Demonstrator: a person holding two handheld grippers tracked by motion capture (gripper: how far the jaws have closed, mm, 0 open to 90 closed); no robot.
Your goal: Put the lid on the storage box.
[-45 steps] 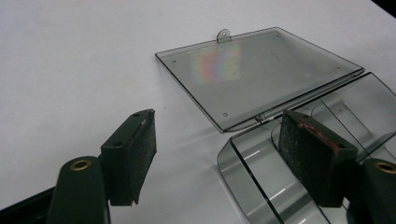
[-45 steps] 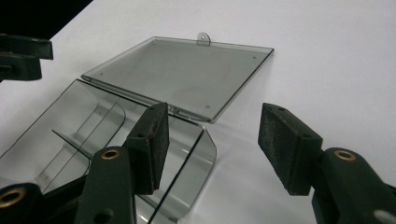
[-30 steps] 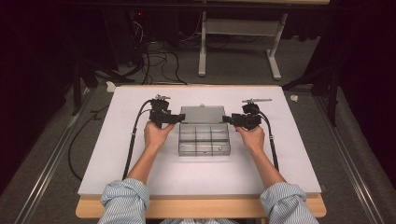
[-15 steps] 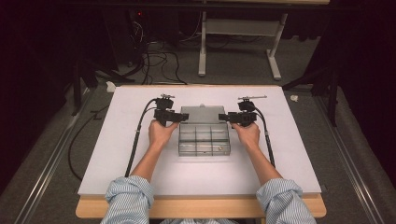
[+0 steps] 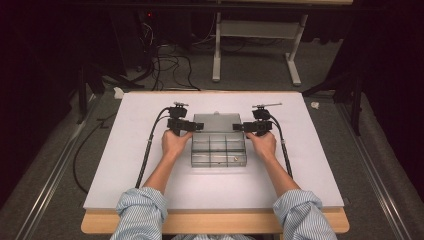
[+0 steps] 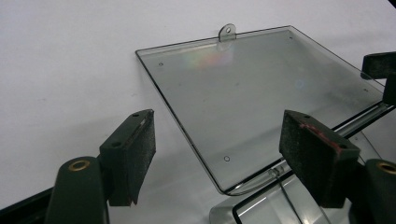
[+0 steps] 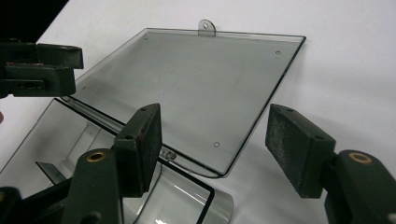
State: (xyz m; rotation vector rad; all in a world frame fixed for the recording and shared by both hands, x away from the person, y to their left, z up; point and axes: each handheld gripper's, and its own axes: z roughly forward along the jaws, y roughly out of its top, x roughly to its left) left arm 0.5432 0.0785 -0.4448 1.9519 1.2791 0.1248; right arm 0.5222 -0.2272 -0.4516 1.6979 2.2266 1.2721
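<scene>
Both grippers flank the clear compartment box, lid laid open.

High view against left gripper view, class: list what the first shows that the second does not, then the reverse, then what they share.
High view alone: the person's hands, the left by the box, striped sleeves, the clear plastic box's divided compartments, and the floor with its cables.

Left gripper view alone: the small round tab on the lid's far edge, and the rough black pads seen close, with nothing pressed between them.

Shared: the clear flat lid lying open on the white table, and the left gripper.
</scene>
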